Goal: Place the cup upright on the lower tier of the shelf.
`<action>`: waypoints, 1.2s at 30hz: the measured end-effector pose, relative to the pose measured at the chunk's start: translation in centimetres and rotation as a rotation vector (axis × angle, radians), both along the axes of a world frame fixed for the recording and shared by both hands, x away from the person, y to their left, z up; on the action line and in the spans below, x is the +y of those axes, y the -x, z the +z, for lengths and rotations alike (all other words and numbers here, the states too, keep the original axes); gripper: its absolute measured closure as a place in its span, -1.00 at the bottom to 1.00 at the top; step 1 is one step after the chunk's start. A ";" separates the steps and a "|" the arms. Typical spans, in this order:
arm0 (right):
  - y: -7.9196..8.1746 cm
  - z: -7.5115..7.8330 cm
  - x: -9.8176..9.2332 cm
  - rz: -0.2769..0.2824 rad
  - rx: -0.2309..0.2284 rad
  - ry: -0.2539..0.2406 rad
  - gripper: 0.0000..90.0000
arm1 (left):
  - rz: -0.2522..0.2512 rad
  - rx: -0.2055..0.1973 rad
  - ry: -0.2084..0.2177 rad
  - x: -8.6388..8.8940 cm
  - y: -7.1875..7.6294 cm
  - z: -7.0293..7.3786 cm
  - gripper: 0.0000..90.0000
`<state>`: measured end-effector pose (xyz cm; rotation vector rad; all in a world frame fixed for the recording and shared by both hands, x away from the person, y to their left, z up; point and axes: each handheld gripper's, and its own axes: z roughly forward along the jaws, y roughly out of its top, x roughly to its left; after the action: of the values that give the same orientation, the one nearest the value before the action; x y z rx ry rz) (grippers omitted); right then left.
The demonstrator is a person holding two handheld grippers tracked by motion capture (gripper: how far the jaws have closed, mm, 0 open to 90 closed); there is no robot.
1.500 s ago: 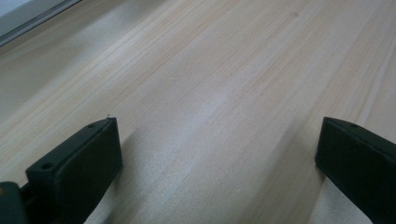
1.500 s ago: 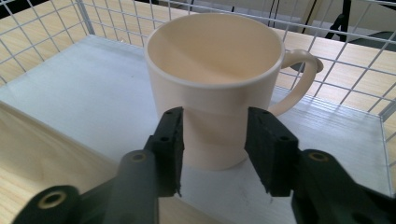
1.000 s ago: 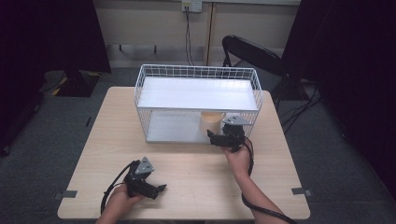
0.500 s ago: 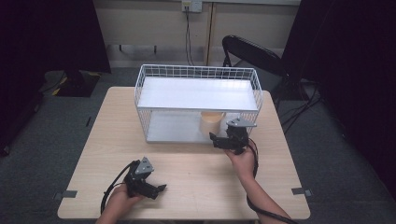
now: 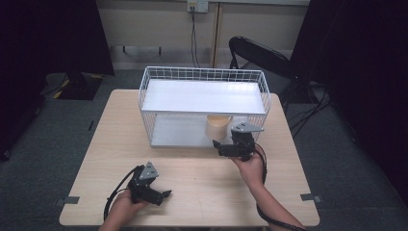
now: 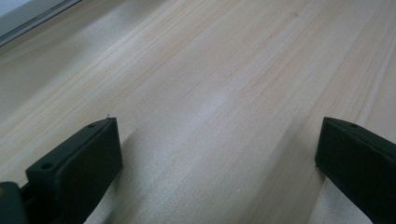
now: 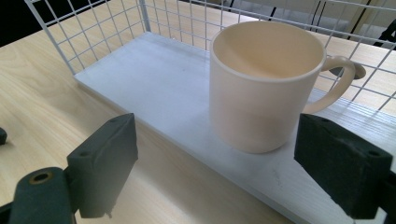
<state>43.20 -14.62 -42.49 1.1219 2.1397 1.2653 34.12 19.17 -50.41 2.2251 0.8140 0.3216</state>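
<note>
Dark curtains and grey carpet surround a light wood table (image 5: pixel 96 144), with a black folding chair (image 5: pixel 260 53) behind it on the right. Down at the near left edge, the left gripper (image 5: pixel 163 195) rests low over the bare tabletop in the person's left hand (image 5: pixel 122 207), its cable looping off beside it. From its own camera the two black jaws sit wide apart with nothing but wood grain between them. Middle of the table there's a white wire rack (image 5: pixel 144 91) with a white upper shelf and a white bottom board. A cream mug (image 7: pixel 264 84) stands upright on that bottom board, toward the right end, handle pointing at the wire wall. Just in front of it, the right gripper (image 5: pixel 217 144) is held by the right hand (image 5: pixel 250 168), jaws spread wide and empty, the mug sitting a bit beyond them, not touching.
</note>
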 end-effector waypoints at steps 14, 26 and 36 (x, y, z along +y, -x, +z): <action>0.6 0.2 -1.3 0.043 0.022 0.002 -0.71 | 0.001 0.000 0.001 0.0 0.0 0.0 -1.00; 1.5 0.2 -2.5 0.077 0.036 0.006 -0.71 | 0.000 0.000 0.000 0.0 0.0 0.0 -1.00; 2.1 -0.4 -3.5 0.085 0.047 0.015 -0.71 | 0.001 0.000 0.001 0.0 0.0 0.0 -1.00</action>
<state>41.09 -18.11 -42.87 1.0759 2.2494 1.2689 34.11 19.17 -50.41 2.2242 0.8148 0.3216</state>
